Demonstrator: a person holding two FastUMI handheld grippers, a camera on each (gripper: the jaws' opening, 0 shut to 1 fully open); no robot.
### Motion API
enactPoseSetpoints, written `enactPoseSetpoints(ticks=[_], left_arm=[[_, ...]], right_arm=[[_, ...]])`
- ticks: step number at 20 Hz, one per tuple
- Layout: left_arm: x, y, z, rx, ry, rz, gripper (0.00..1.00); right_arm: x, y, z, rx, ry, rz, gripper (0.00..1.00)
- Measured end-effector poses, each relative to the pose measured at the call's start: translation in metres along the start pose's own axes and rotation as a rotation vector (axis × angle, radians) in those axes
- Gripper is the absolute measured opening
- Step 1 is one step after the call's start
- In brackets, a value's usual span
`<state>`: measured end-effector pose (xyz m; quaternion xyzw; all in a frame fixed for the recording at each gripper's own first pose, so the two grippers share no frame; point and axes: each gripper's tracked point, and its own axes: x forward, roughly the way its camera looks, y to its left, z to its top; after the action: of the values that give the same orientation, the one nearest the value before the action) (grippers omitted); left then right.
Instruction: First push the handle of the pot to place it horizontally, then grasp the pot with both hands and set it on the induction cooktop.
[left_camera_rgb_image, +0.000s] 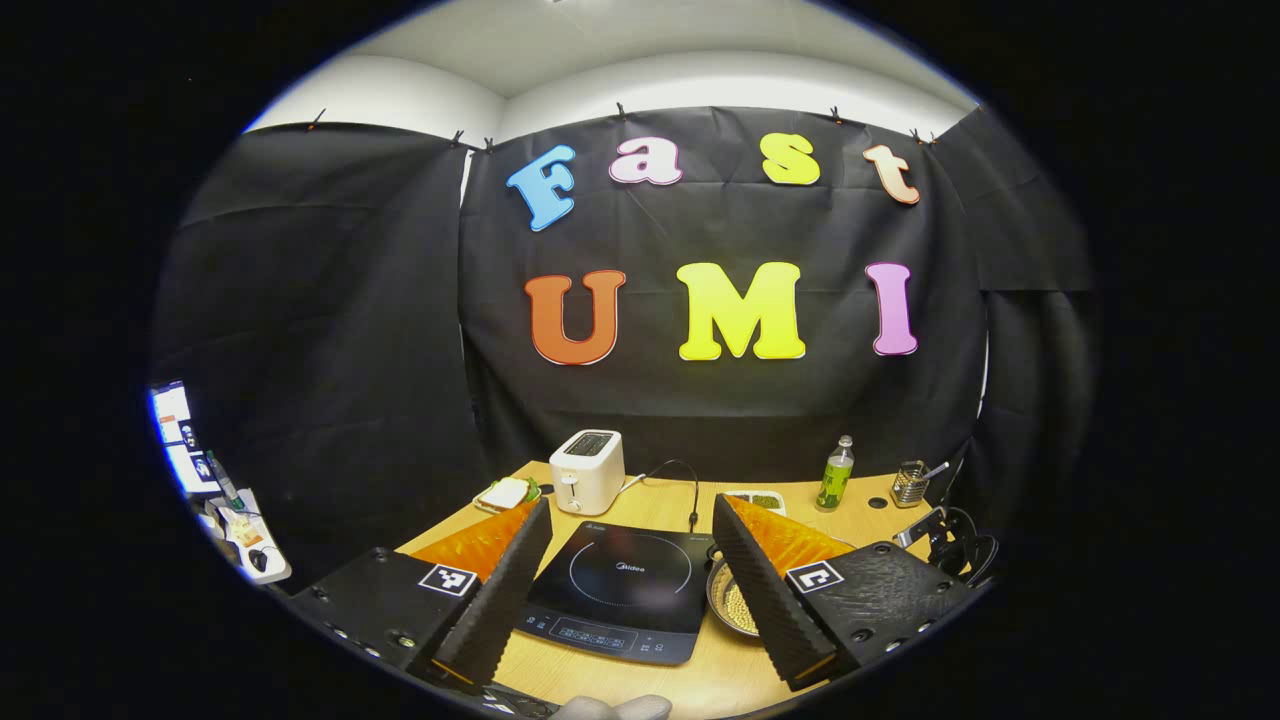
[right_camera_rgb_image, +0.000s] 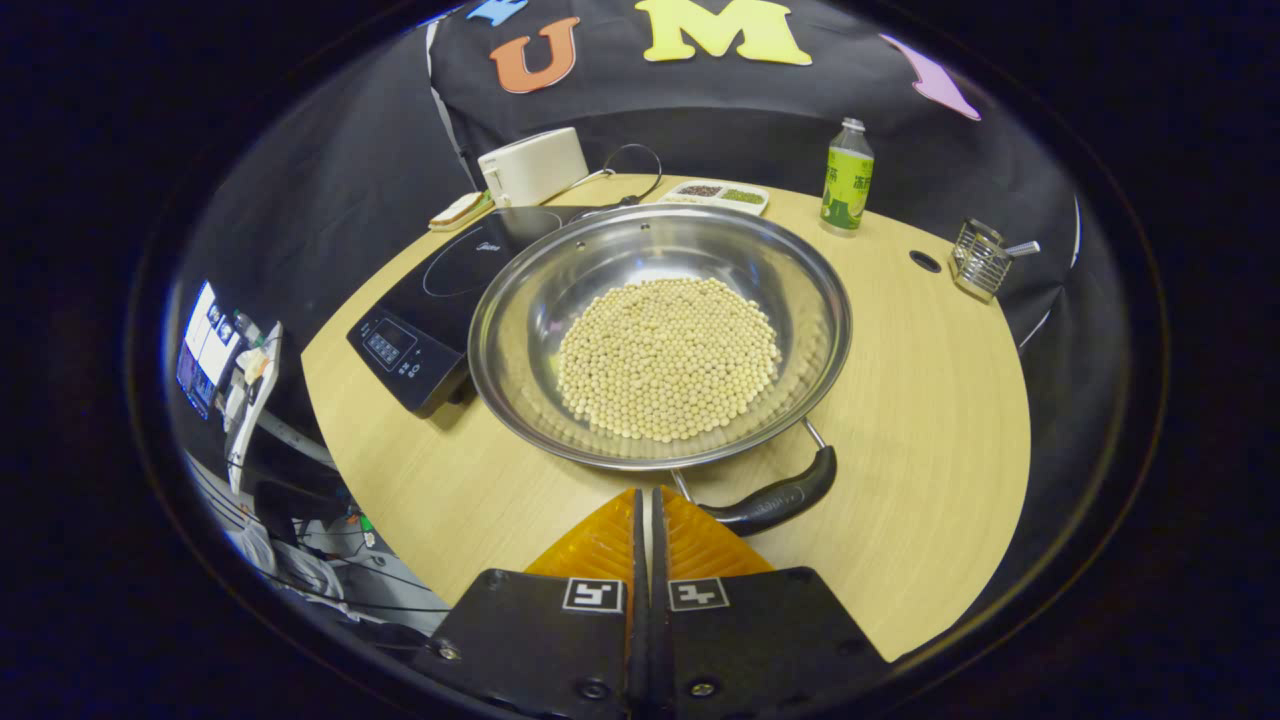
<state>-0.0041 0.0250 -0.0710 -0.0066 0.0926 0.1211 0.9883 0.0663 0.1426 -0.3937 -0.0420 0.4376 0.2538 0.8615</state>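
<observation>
A steel pot (right_camera_rgb_image: 660, 250) filled with pale beans stands on the wooden table, right beside the black induction cooktop (right_camera_rgb_image: 440, 290). Its near black handle (right_camera_rgb_image: 775, 497) points toward me. My right gripper (right_camera_rgb_image: 647, 495) is shut with nothing held, its tips just at the left end of that handle. In the left gripper view my left gripper (left_camera_rgb_image: 632, 512) stands open above the cooktop (left_camera_rgb_image: 620, 590), with nothing between its fingers. A slice of the pot (left_camera_rgb_image: 730, 605) with beans shows behind its right finger.
At the back of the table stand a white toaster (left_camera_rgb_image: 587, 470), a green bottle (right_camera_rgb_image: 847, 178), a small compartment tray (right_camera_rgb_image: 718, 194) and a wire holder (right_camera_rgb_image: 978, 260). A sandwich (left_camera_rgb_image: 507, 493) lies left of the toaster. The table's edge drops off to the left.
</observation>
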Motion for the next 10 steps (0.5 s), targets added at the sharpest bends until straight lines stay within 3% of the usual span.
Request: enactPoseSetpoints(ticks=[2,10], left_arm=[[-0.001,-0.007,-0.002,-0.006,0.010,0.005,0.97],[-0.004,-0.025,-0.003,-0.021,0.022,0.053,0.96]], right_arm=[[-0.001,-0.009,0.001,-0.013,0.000,-0.002,0.00],[-0.002,-0.039,0.009,-0.025,0.000,0.018,0.04]])
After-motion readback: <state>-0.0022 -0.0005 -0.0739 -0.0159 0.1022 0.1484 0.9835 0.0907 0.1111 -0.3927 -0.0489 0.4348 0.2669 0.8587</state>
